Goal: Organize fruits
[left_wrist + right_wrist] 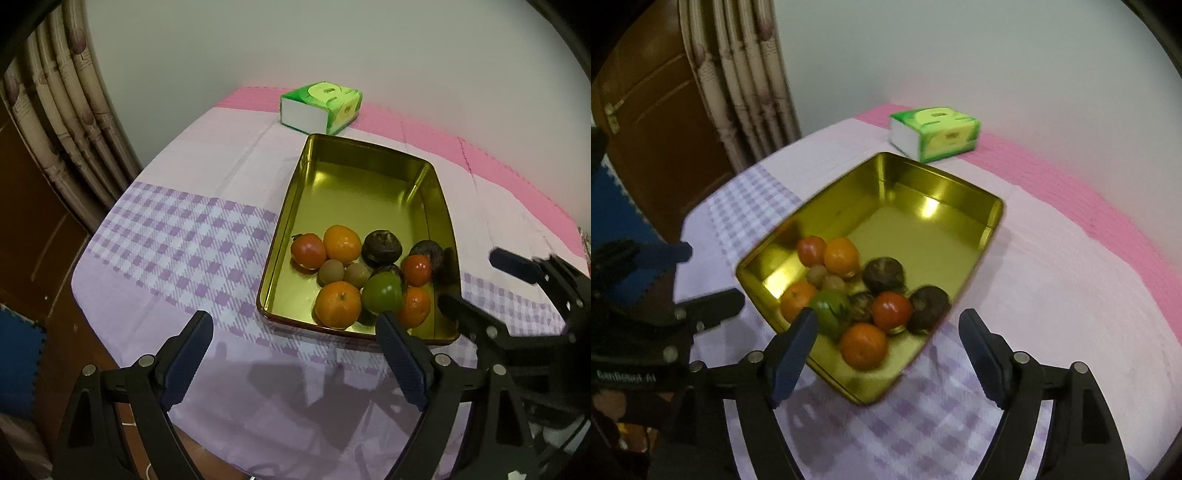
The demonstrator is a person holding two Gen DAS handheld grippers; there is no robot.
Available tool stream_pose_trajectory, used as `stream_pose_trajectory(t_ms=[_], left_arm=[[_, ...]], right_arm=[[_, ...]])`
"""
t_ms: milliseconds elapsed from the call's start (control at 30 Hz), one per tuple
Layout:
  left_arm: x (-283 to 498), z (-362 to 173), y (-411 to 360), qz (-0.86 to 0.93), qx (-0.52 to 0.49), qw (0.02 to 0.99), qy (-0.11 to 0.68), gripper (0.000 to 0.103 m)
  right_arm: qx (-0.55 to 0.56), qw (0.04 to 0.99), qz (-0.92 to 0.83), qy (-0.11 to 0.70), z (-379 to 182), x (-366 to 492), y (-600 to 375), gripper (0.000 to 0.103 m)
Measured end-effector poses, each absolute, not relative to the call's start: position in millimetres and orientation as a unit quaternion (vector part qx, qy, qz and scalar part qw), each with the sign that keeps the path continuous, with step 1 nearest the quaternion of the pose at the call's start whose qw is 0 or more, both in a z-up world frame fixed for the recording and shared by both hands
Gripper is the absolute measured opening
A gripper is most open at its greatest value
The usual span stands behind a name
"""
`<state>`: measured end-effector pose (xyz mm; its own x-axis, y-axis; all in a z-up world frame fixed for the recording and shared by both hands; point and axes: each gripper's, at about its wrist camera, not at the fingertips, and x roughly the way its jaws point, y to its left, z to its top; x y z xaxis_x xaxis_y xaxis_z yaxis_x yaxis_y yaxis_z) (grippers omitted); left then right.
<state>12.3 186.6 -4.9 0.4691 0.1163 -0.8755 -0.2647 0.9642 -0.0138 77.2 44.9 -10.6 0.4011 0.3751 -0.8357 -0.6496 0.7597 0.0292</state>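
A gold metal tray (369, 158) (942, 192) sits on the checked purple tablecloth. Several fruits are bunched at its near end: oranges (338, 304) (864, 345), tomatoes (308, 251) (892, 312), a green fruit (382, 293) (831, 308), dark round fruits (381, 248) (884, 275) and small brown ones (331, 272). My left gripper (293, 325) (713, 273) hangs open over the tray's near-left corner. My right gripper (888, 321) (471, 278) hangs open above the tray's near-right corner. Neither gripper's pads touch any fruit. The right wrist view is slightly blurred.
A green tissue box (321, 107) (934, 133) stands behind the tray near the wall, on a pink mat (517, 173). The far half of the tray holds no fruit. Curtains (66, 110) and a brown cabinet (657, 122) lie beyond the table's left edge.
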Motion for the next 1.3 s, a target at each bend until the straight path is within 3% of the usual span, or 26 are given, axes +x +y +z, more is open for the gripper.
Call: stream_pose_trajectory(t_ms=[133,433,1300], left_arm=[[12,-5,186,0.114,-0.071,0.853,0.504,0.088],[13,-8,182,0.112,-0.060,0.851,0.509,0.088],[12,-11,179,0.110,-0.054,0.849,0.514,0.088]], right_arm=[[-0.146,0.817,0.303,0.468,-17,70,38,0.089],[-0.139,0.813,0.290,0.485,-23,65,27,0.094],[-0.151,0.802,0.286,0.503,-29,58,34,0.096]])
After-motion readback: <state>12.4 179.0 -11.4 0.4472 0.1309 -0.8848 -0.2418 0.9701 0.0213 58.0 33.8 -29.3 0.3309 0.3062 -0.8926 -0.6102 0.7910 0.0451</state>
